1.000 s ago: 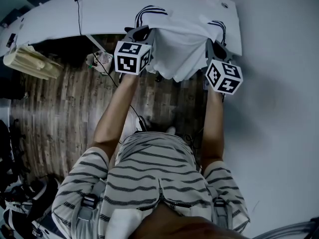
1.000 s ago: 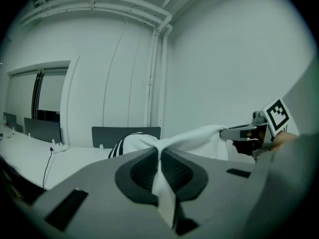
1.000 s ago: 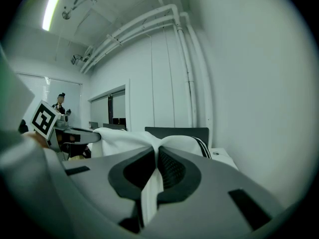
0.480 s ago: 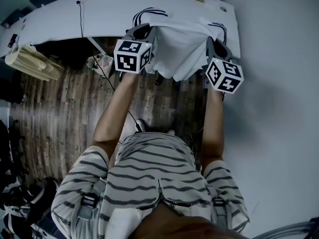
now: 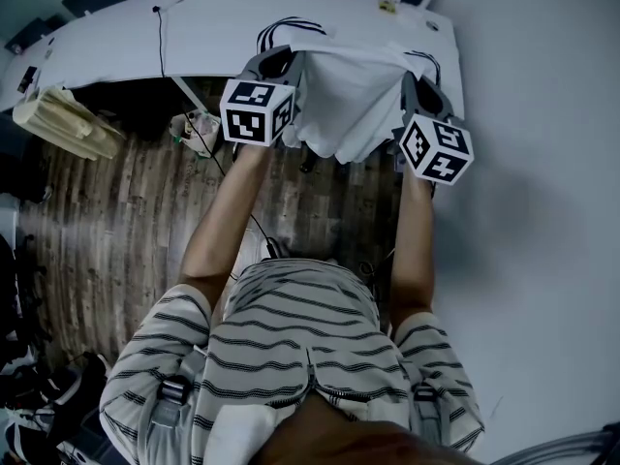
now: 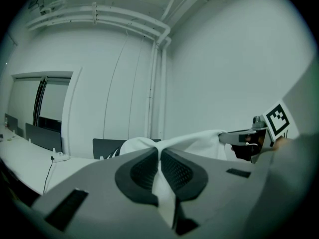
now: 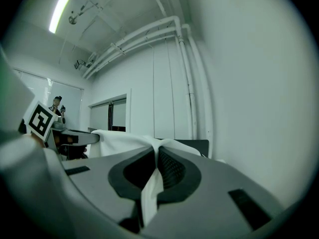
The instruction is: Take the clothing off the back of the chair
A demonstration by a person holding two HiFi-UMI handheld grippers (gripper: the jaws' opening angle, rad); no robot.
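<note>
Two outstretched arms (image 5: 221, 223) hold left gripper (image 6: 159, 157) and right gripper (image 7: 155, 157) level, each pinching the shirt (image 5: 351, 105).

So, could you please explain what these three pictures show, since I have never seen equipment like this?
No robot here: a person holds a tool in each hand, each ending in a two-fingered claw. The picture from above comes from a camera on the person's head; the other two come from cameras riding on the tools. The left claw and the right claw are both shut on a white shirt, stretched between them in front of a long white table with a cable on it.
</note>
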